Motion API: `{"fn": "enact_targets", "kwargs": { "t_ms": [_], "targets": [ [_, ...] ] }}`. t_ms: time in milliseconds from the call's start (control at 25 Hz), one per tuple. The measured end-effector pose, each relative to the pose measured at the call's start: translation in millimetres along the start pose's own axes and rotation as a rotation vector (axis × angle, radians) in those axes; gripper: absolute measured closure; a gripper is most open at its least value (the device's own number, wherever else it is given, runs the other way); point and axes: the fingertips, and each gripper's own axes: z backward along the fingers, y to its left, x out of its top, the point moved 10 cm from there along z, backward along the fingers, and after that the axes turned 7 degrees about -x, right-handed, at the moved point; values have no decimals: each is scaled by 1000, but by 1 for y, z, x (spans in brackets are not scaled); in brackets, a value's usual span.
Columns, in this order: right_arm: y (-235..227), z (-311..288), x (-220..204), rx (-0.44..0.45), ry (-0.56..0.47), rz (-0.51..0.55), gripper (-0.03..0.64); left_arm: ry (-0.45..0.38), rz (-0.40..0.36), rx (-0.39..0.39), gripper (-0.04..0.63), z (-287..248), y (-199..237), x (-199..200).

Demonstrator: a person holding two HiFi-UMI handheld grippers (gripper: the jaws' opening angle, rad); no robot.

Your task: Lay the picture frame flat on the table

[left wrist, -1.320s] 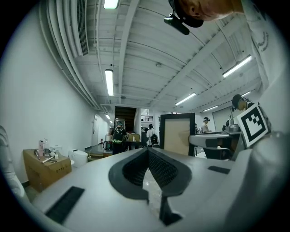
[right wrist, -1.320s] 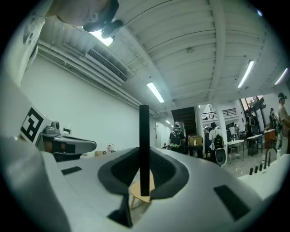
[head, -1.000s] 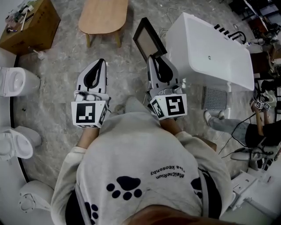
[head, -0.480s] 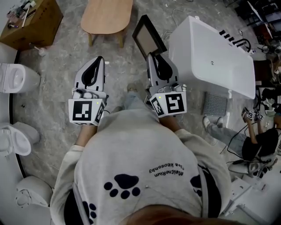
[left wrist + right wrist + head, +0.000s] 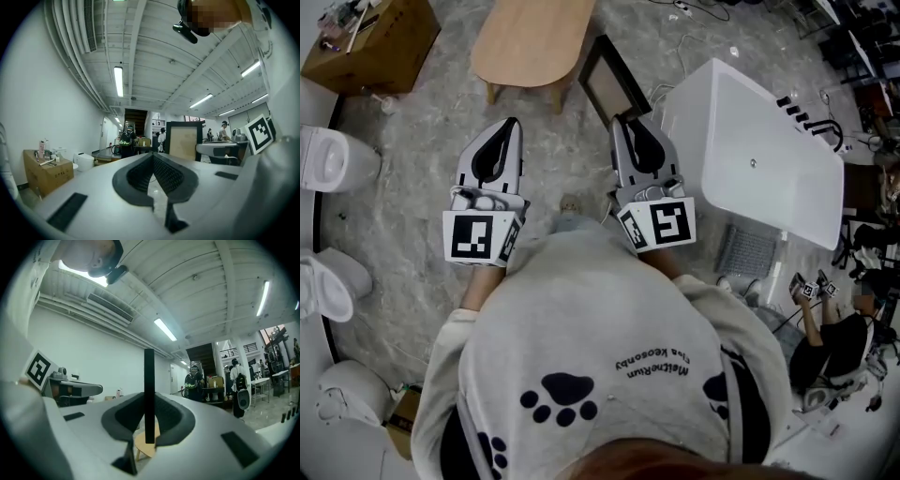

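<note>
Your right gripper (image 5: pixel 630 127) pinches the picture frame (image 5: pixel 614 82) by its edge, seemingly mid-carry; your left gripper (image 5: pixel 508 127) is closed and empty. Next, reach the wooden table (image 5: pixel 534 37) and tilt it flat.

I see the picture frame (image 5: pixel 617 82) with a smooth matt black moulding; the panel inside is dull tan, card or board by the look. Left gripper (image 5: pixel 512 123) and right gripper (image 5: pixel 621 118) have pale grey plastic shells, smooth with a slight sheen. Their pads (image 5: pixel 166 174) are black, ribbed and rubbery. Table (image 5: pixel 530 37): light wood, smooth, satin. Floor (image 5: pixel 412 178): grey marbled stone, polished. Bathtub (image 5: pixel 759 159): glossy white. Cardboard box (image 5: pixel 380 52): matt brown. The person's sweatshirt (image 5: pixel 591 347): soft grey cloth.
</note>
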Motion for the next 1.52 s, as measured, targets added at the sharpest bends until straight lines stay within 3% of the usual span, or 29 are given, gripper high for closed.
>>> {"fn": "enact_targets", "kwargs": {
  "t_ms": [400,600,840,1200,1520],
  "targets": [
    [-55,-41,-10,117,-14,-21,548,-4,29,93,587,-48,-18,-9],
    [-68,-48,-20,140,-18,-52,548,19,4,123,586,-55,-20,-9],
    [-79,-52,-25,115,-23,-68,548,41,-20,82,586,-74,-16,-7],
    [-95,-72,-26,60,-11,-49,548,33,12,0,586,-119,5,-15],
    [-99,-134,-29,46,6,-32,548,39,38,-45,586,-165,60,-20]
  ]
}}
